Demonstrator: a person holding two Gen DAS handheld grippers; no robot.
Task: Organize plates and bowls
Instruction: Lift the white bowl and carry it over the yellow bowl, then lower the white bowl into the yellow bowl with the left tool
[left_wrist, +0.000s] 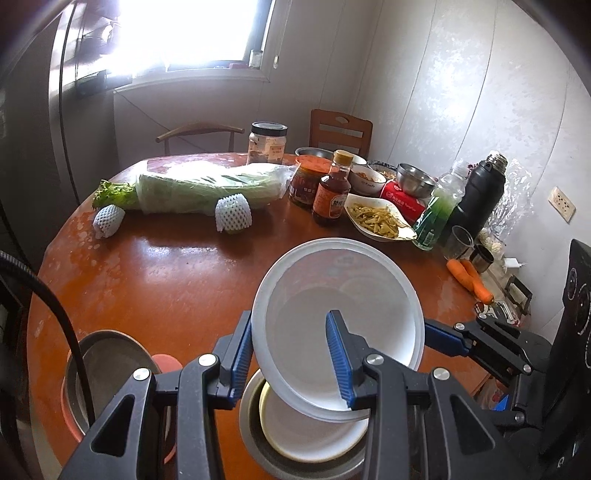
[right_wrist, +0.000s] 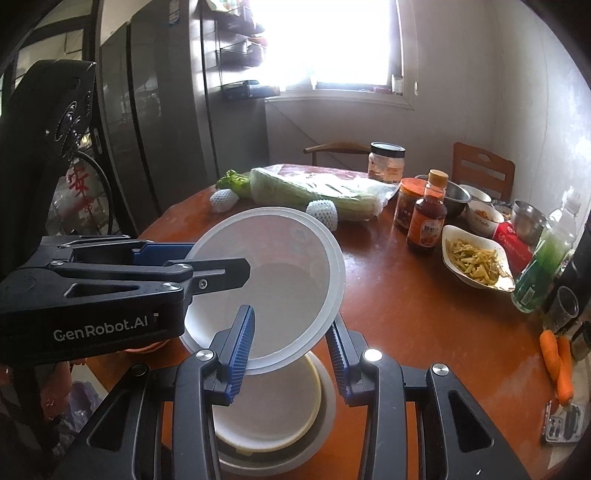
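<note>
A white plastic bowl (left_wrist: 332, 295) (right_wrist: 273, 266) is held tilted in the air between both grippers. My left gripper (left_wrist: 291, 354) is shut on its left rim, one finger inside and one outside. My right gripper (right_wrist: 291, 354) is shut on its right rim and shows in the left wrist view (left_wrist: 447, 338). Right below it sits a cream-rimmed white bowl (left_wrist: 314, 432) (right_wrist: 273, 417) nested in a steel bowl (left_wrist: 251, 439) (right_wrist: 325, 413) on the round red-brown table (left_wrist: 166, 280). A steel bowl in an orange one (left_wrist: 110, 369) stands at the near left.
Across the table lie bagged cabbage (left_wrist: 210, 184), two foam-netted fruits (left_wrist: 232, 214), jars and a sauce bottle (left_wrist: 330, 192), a dish of green vegetables (left_wrist: 376, 218), steel bowls (left_wrist: 415, 179), a green bottle (left_wrist: 437, 210), a black flask (left_wrist: 480, 192) and carrots (left_wrist: 469, 278). Chairs stand behind.
</note>
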